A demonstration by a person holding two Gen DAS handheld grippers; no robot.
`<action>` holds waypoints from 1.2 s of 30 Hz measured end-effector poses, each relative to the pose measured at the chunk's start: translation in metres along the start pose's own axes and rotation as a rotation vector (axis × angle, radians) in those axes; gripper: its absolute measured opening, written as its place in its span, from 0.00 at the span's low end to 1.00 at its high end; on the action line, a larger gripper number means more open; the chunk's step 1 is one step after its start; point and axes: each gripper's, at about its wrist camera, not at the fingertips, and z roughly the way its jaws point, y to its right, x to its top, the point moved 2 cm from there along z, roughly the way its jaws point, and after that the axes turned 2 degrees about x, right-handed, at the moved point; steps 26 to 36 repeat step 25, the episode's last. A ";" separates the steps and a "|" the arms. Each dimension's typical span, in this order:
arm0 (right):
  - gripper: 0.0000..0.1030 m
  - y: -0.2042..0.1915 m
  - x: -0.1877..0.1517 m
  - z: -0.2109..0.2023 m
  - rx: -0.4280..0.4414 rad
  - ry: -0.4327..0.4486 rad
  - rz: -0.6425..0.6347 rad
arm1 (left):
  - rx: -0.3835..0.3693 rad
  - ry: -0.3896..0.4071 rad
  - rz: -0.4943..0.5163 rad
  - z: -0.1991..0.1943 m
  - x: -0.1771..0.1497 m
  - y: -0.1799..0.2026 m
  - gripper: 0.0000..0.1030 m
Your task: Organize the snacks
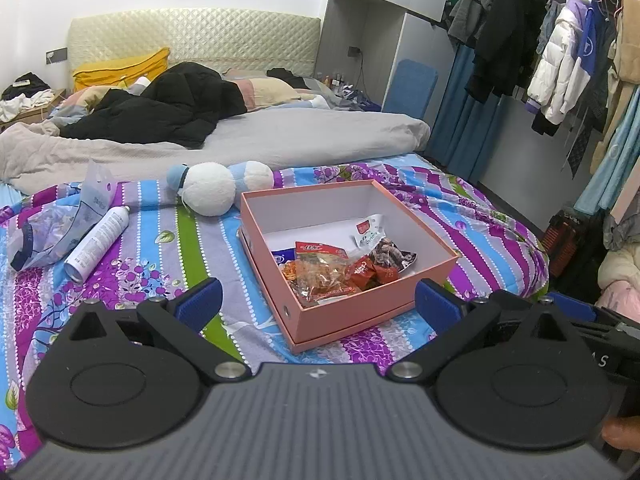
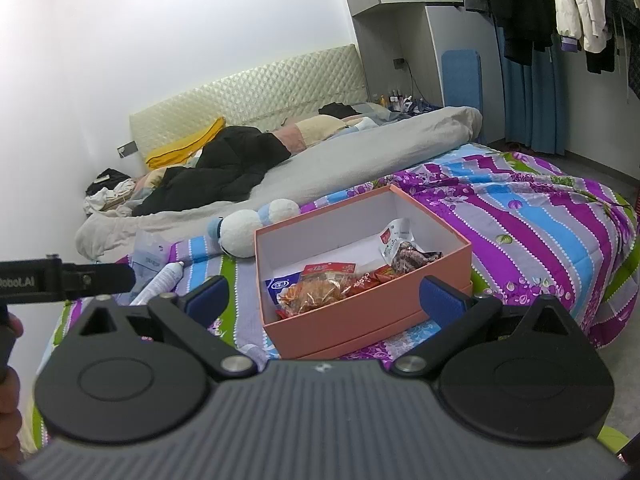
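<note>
A pink cardboard box [image 1: 352,312] [image 2: 360,324] sits open on the flowered bedspread, holding several snack packets: an orange-red bag [image 1: 320,272] [image 2: 316,284], a red packet [image 1: 366,270], a dark dried-fruit bag [image 1: 390,254] [image 2: 412,256] and a blue-white packet [image 1: 282,258] [image 2: 280,282]. My left gripper [image 1: 318,306] hovers open just in front of the box, nothing between its blue pads. My right gripper [image 2: 324,300] is open too, level with the box's near wall and holding nothing.
A white spray can [image 1: 98,240] [image 2: 160,282] and a clear plastic bag [image 1: 60,220] lie left of the box. A white-and-blue plush toy [image 1: 212,188] [image 2: 248,230] rests behind it. Farther back lie a grey duvet [image 1: 280,136] and black coat; clothes hang at right.
</note>
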 end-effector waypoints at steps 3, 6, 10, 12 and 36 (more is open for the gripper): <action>1.00 0.000 0.000 0.000 0.001 0.000 0.001 | 0.000 0.000 0.002 0.000 0.000 0.000 1.00; 1.00 0.000 0.000 0.000 -0.001 -0.004 -0.001 | 0.001 -0.002 0.006 -0.001 0.000 0.001 1.00; 1.00 0.000 0.001 -0.001 -0.002 -0.003 0.001 | -0.001 -0.003 0.011 -0.002 0.001 0.003 1.00; 1.00 0.000 0.001 -0.001 -0.001 -0.002 0.003 | -0.002 -0.002 0.010 -0.002 0.001 0.004 1.00; 1.00 0.000 0.001 0.000 -0.001 -0.003 0.001 | -0.004 0.001 0.012 -0.002 0.002 0.004 1.00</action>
